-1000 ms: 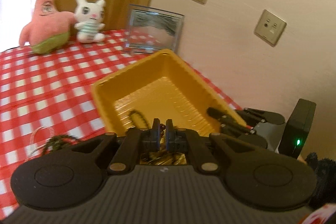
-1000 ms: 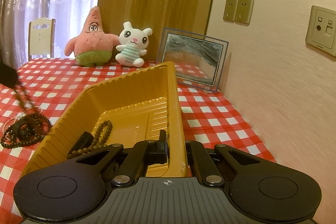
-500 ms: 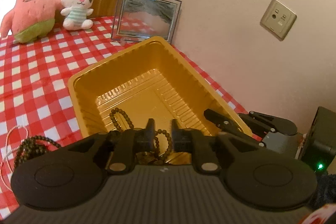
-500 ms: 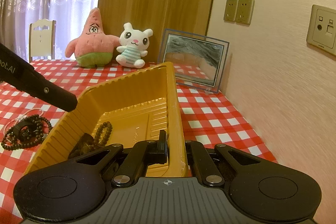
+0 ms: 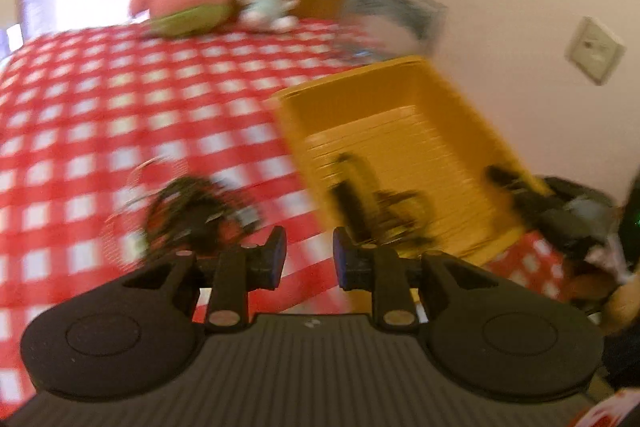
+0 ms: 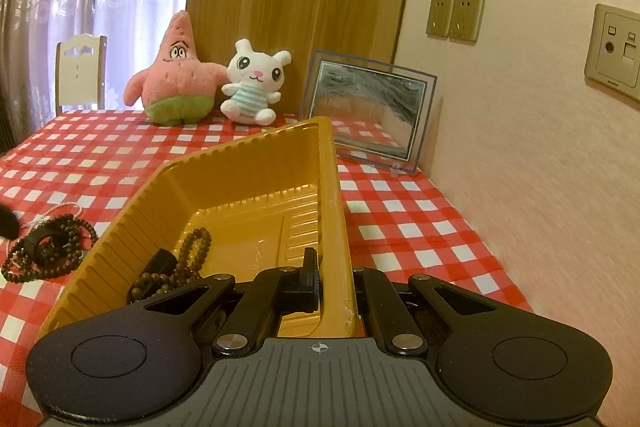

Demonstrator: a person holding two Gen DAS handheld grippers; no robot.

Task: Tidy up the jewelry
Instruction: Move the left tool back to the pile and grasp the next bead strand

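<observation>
A yellow plastic tray [image 6: 248,167] sits on the red checked tablecloth; it also shows blurred in the left wrist view [image 5: 472,131]. A brown bead bracelet [image 6: 188,259] lies inside it near the front. A pile of dark bead strings [image 6: 44,247] lies on the cloth left of the tray, and shows blurred in the left wrist view [image 5: 188,211]. My right gripper [image 6: 334,275] is shut on the tray's right wall. My left gripper [image 5: 308,255] is open and empty, above the cloth between the pile and the tray.
A pink starfish plush [image 6: 176,75], a white bunny plush [image 6: 256,83] and a framed picture [image 6: 372,111] stand at the back of the table. The wall with sockets [image 6: 456,15] runs along the right. A white chair [image 6: 80,71] stands beyond the table.
My left gripper let go of the beads in the tray, opened, and swung left toward the bead pile. The right gripper has kept its hold on the tray wall.
</observation>
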